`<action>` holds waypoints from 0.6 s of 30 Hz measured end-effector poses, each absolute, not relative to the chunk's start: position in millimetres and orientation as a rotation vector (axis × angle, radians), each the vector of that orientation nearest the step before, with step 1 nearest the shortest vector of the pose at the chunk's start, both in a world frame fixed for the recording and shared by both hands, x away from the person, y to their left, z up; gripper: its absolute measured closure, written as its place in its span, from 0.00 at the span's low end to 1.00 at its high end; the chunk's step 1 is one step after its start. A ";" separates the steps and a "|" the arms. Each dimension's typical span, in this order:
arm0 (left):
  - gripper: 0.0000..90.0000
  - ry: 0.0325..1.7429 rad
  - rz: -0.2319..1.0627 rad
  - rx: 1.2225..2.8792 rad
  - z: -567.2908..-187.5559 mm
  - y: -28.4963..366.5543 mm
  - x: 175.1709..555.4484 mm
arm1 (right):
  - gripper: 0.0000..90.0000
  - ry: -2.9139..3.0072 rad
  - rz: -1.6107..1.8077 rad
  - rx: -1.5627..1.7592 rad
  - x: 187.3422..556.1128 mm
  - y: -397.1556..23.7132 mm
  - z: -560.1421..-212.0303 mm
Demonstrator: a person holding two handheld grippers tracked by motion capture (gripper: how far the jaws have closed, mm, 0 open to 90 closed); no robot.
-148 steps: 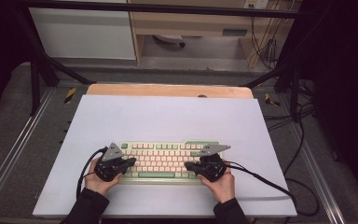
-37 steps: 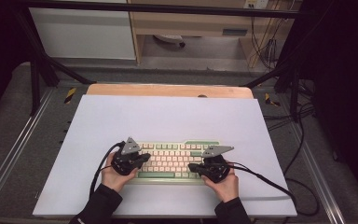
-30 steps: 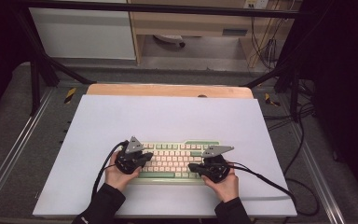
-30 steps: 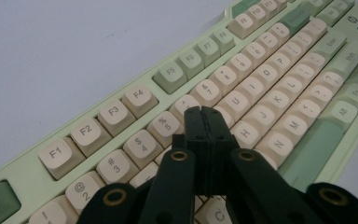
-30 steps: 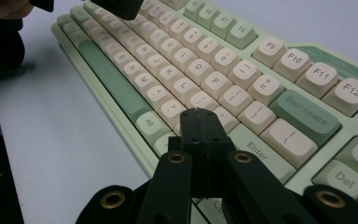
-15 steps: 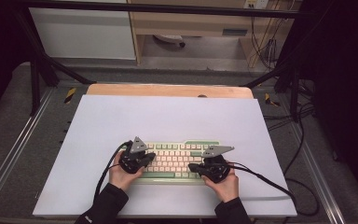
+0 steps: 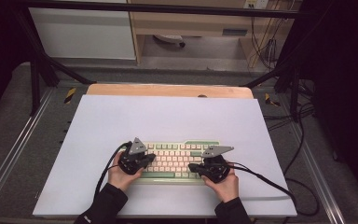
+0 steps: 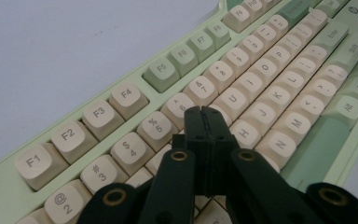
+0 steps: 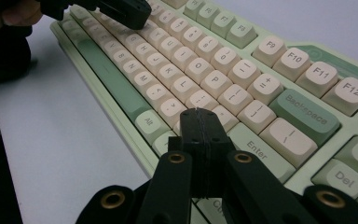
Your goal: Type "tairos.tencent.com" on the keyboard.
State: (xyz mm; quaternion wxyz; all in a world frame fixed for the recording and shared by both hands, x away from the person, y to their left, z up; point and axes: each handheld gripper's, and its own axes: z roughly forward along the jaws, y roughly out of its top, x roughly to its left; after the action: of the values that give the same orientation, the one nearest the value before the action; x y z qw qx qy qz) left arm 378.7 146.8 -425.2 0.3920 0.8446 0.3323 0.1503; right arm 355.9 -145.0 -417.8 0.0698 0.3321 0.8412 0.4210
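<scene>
Keyboard in left gripper view: cut off at the right, top and bottom edges; the far keys blur.
Keys under left gripper: the closed jaws cover the keys just behind the tip, so which key the tip meets cannot be told.
Keyboard in right gripper view: cut off at the right and bottom edges.
Keys under right gripper: hidden near the Enter key.
Other hand in right gripper view: cut off by the top left corner.
Key lettering in high view: too small to read.
Forearms: cut off by the bottom edge.
</scene>
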 end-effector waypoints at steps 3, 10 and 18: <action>1.00 0.842 0.378 2.142 -423.4 149.6 376.5 | 1.00 2.532 1.267 0.998 355.8 -144.9 -418.0; 1.00 0.839 0.379 2.130 -416.2 160.5 369.6 | 1.00 2.531 1.272 0.996 354.6 -145.3 -416.9; 1.00 0.862 0.375 2.127 -416.2 171.2 370.1 | 1.00 2.528 1.270 0.993 354.3 -145.9 -416.2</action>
State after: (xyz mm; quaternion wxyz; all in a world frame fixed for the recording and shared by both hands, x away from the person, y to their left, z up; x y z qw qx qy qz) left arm 370.1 171.2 -416.2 0.3968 0.8396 0.3401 0.1479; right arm 354.3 -145.9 -416.2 0.0715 0.3304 0.8409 0.4226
